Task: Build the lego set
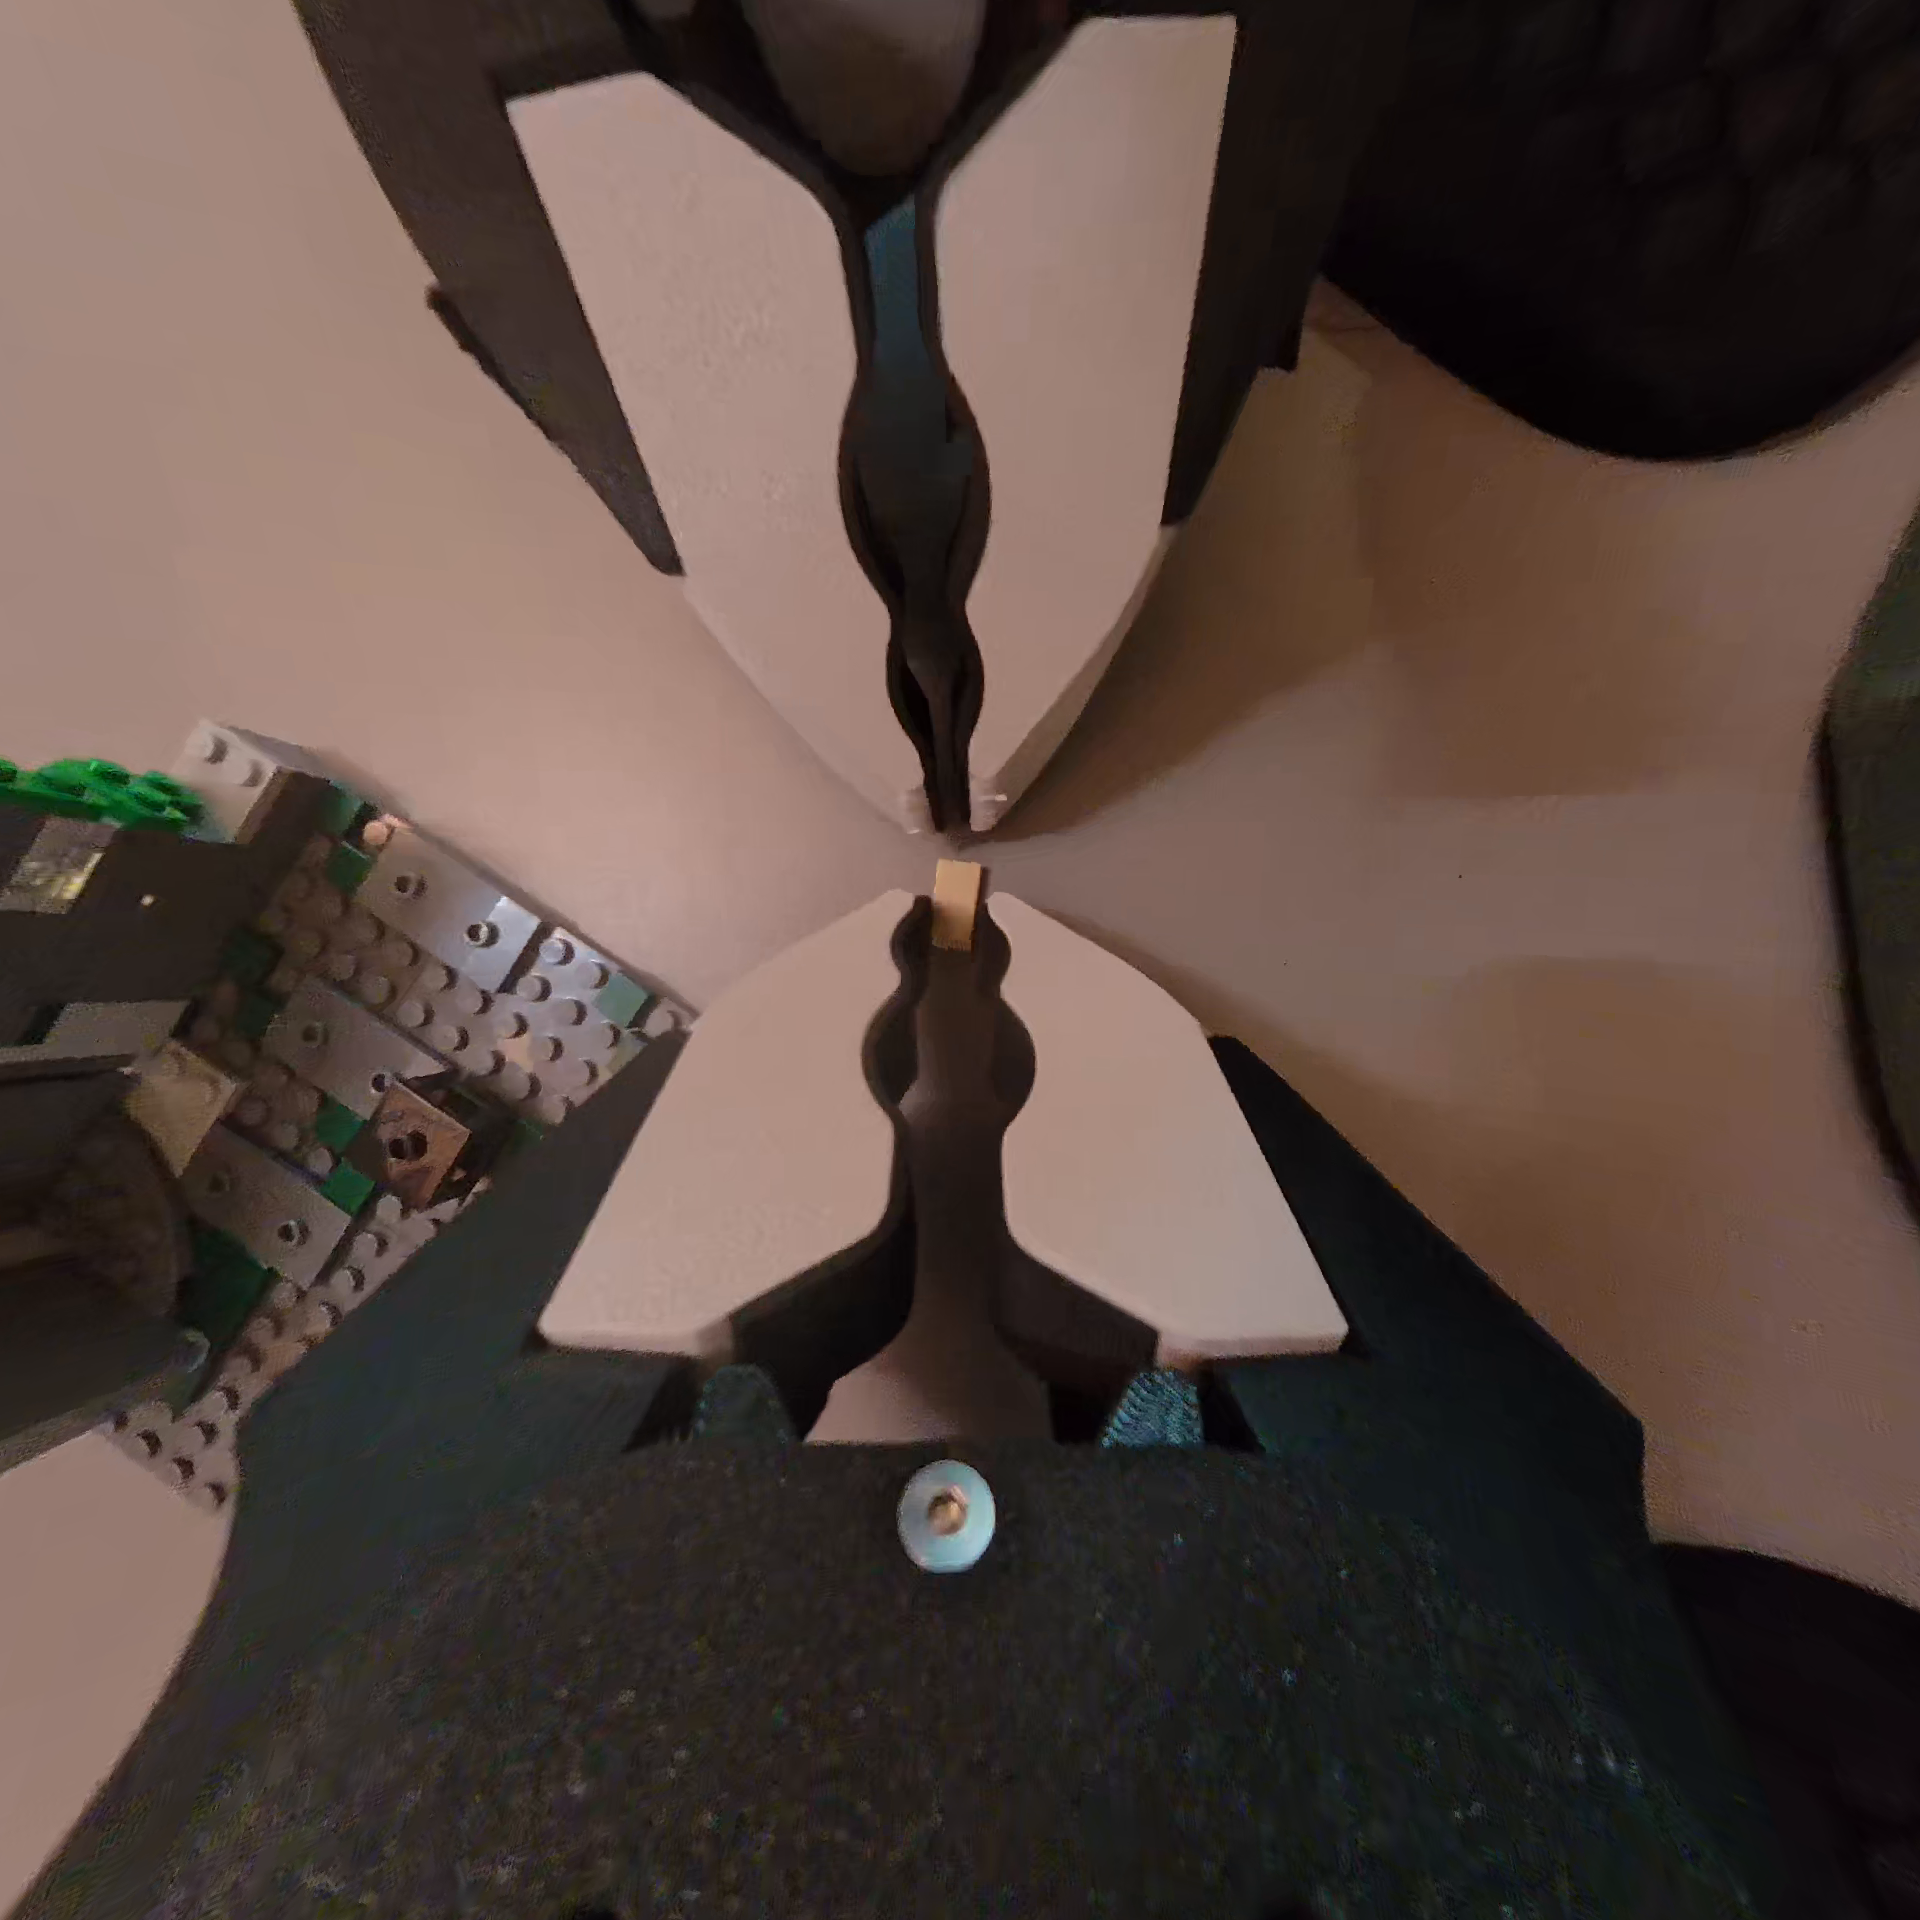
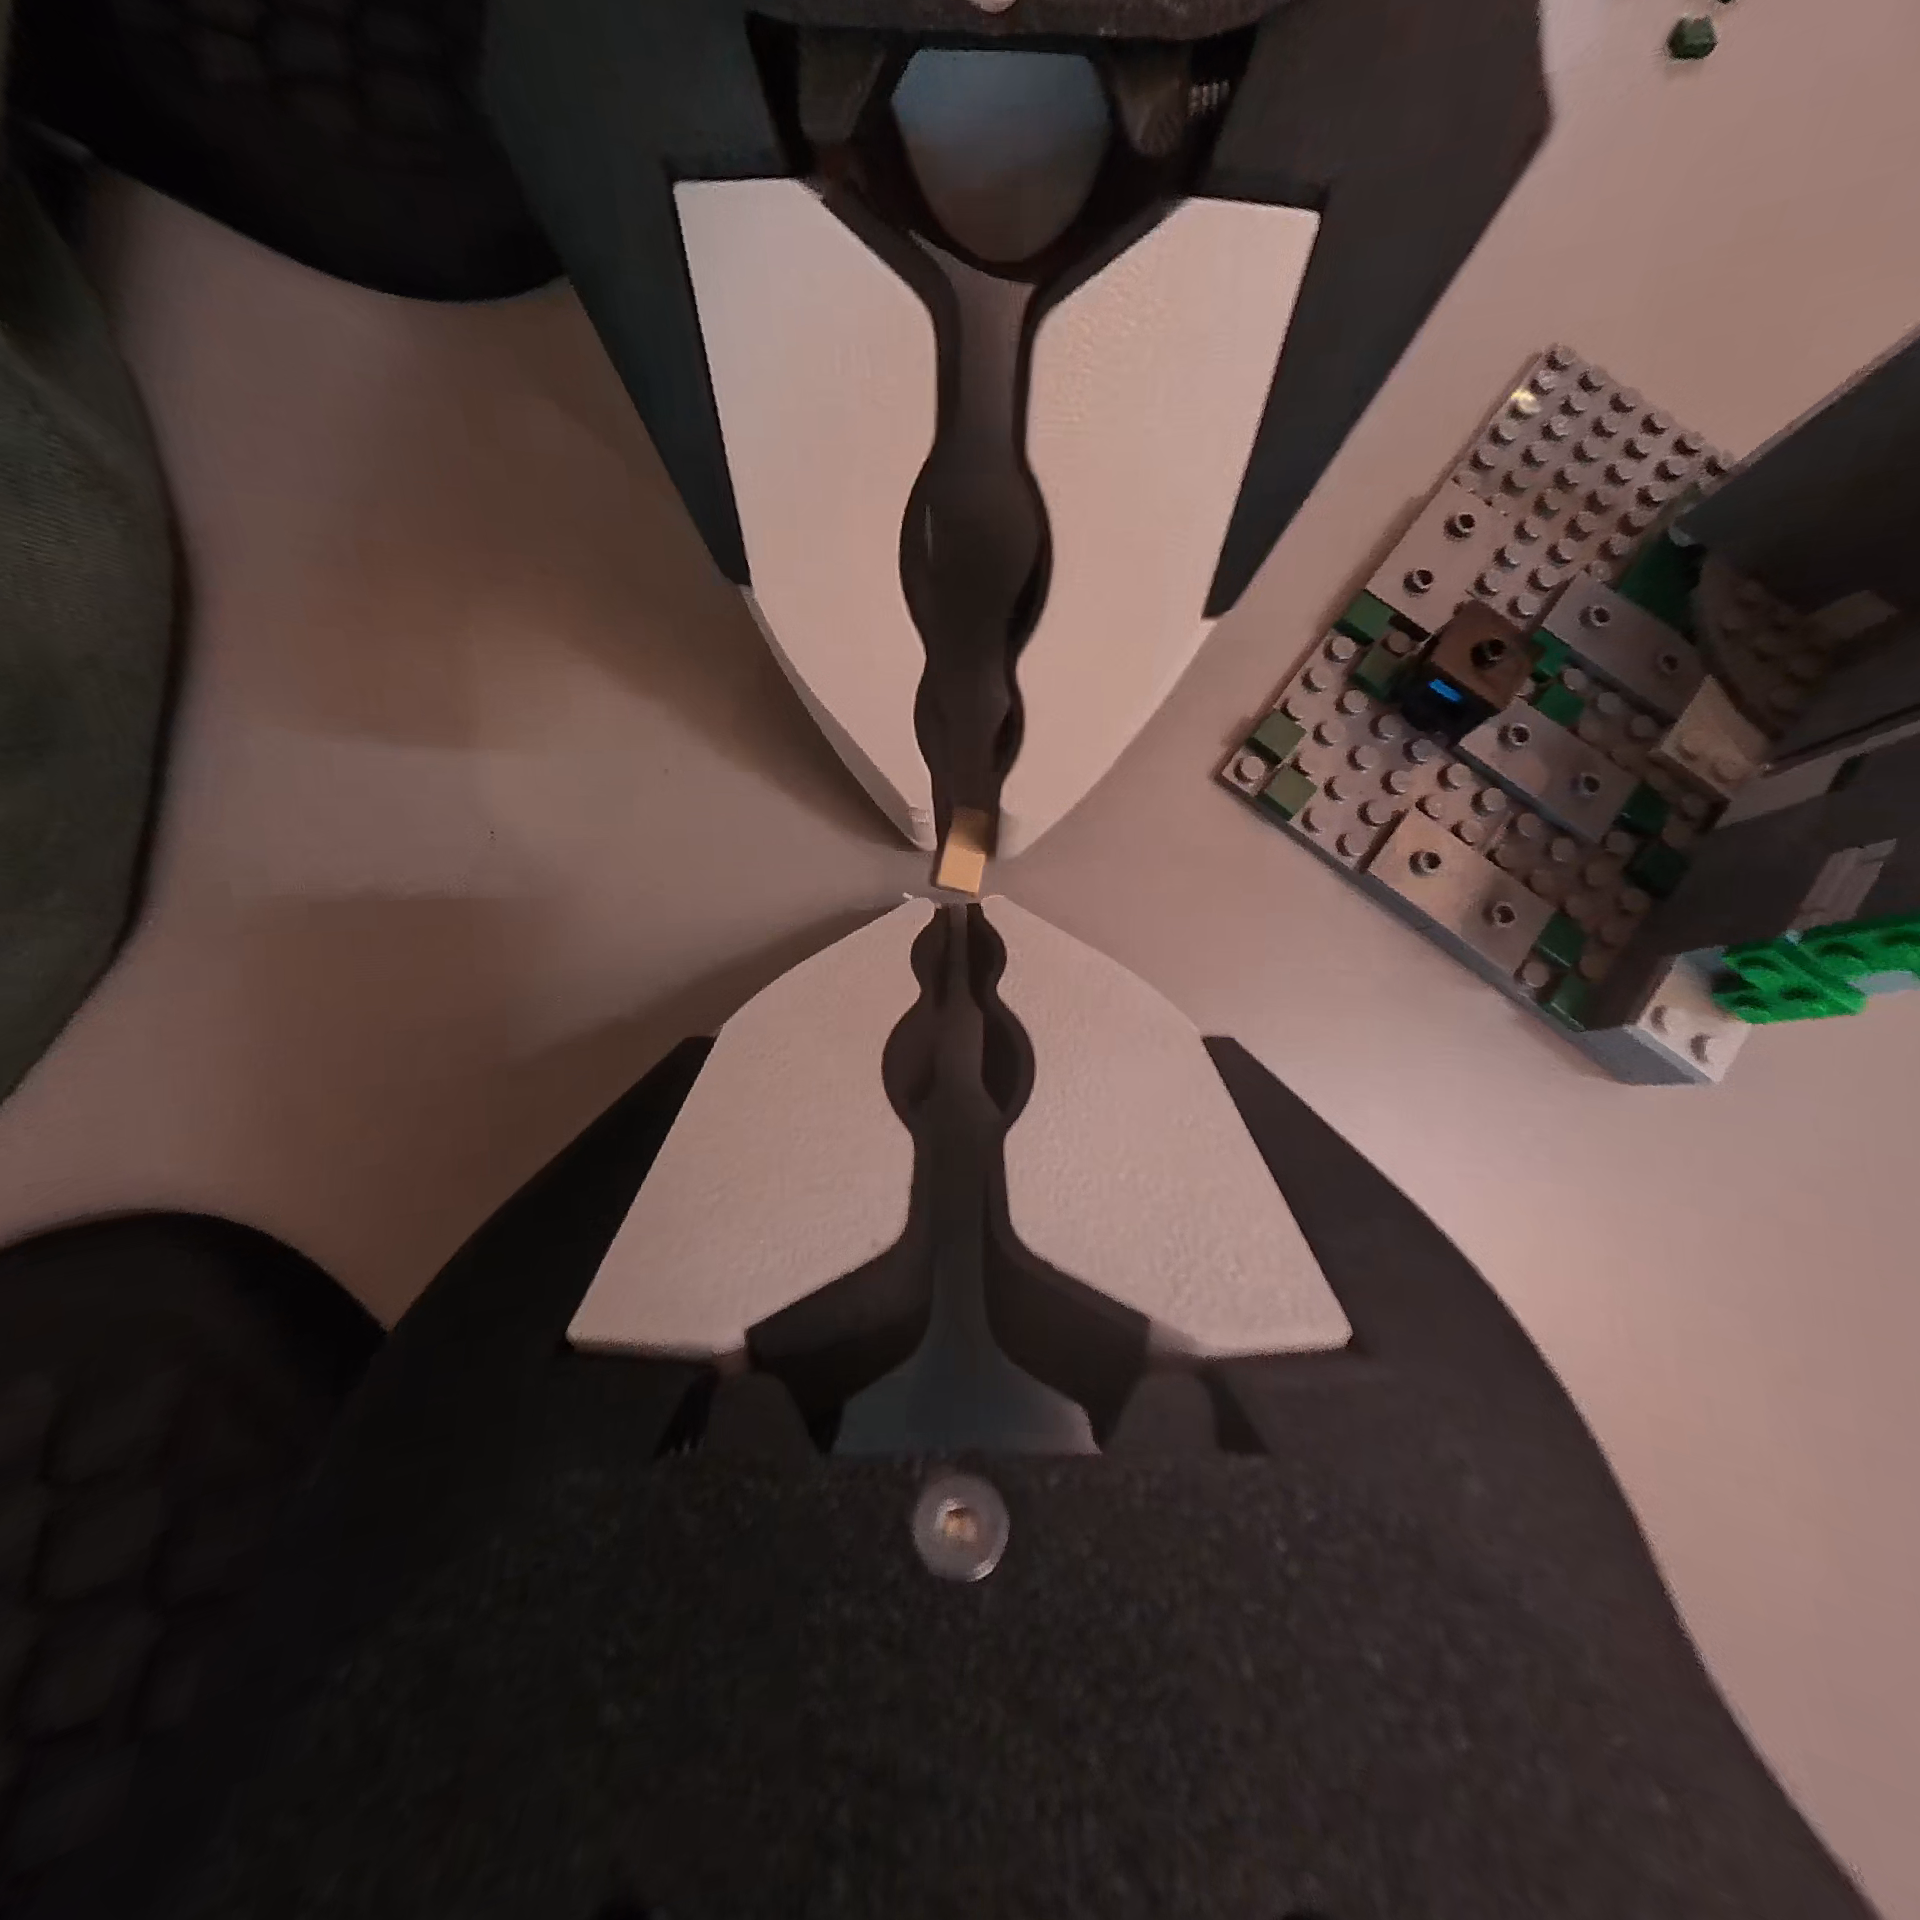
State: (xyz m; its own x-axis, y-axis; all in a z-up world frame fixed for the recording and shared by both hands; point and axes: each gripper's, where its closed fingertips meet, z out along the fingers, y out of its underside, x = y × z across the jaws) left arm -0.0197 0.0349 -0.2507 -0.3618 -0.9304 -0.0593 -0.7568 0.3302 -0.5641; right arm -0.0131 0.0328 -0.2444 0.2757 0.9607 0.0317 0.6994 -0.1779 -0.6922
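Observation:
My two grippers face each other tip to tip above a pale table. My left gripper (image 1: 954, 920) is shut on a small tan lego piece (image 1: 956, 899), which sticks out past its tips. The piece also shows in the right wrist view (image 2: 960, 860), held by the left gripper (image 2: 966, 831). My right gripper (image 2: 951, 916) is shut with nothing between its fingers, its tips just short of the tan piece; in the left wrist view it (image 1: 951, 821) comes in from the top. The lego build (image 1: 395, 1039) (image 2: 1507, 727) has a grey studded base, dark walls and green pieces.
A brown cube with a hole (image 2: 1475, 660) (image 1: 410, 1143) sits on the build's base. A bright green piece (image 2: 1808, 977) lies at one corner. A small dark green piece (image 2: 1688, 40) lies apart on the table. Dark cloth (image 1: 1662, 208) and grey-green fabric (image 2: 73, 623) border the table. The tips of both grippers are at nearly the same place.

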